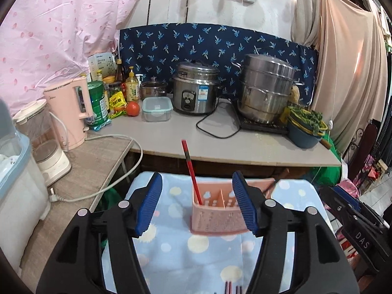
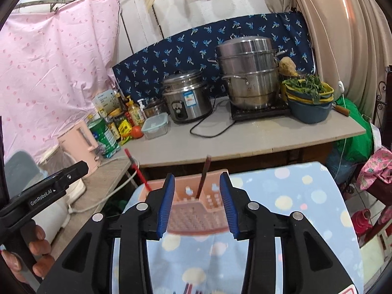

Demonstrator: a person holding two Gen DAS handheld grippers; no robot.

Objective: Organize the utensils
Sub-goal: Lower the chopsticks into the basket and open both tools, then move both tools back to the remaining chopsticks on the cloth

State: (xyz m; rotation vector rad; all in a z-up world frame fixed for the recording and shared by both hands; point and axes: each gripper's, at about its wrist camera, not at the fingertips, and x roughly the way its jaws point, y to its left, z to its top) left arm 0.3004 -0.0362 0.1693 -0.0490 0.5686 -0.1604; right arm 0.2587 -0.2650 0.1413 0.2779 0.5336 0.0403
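A pink slotted utensil holder [image 1: 216,216] stands on a blue dotted cloth [image 1: 186,252]. A red chopstick [image 1: 192,171] stands in its left compartment. My left gripper [image 1: 197,205] is open and empty, just in front of the holder. In the right wrist view the holder [image 2: 196,210] lies between the fingers of my open, empty right gripper [image 2: 197,205]. A brown chopstick [image 2: 203,176] stands in its right part and the red chopstick [image 2: 138,170] at its left end. More chopstick ends [image 1: 232,287] lie at the cloth's near edge.
A grey counter [image 1: 245,139] behind the cloth bears a rice cooker [image 1: 196,90], a steel steamer pot [image 1: 267,90], a bowl of greens [image 1: 306,127], a glass box [image 1: 156,109] and bottles. A pink kettle [image 1: 71,112] and a white cord [image 1: 117,181] are at the left.
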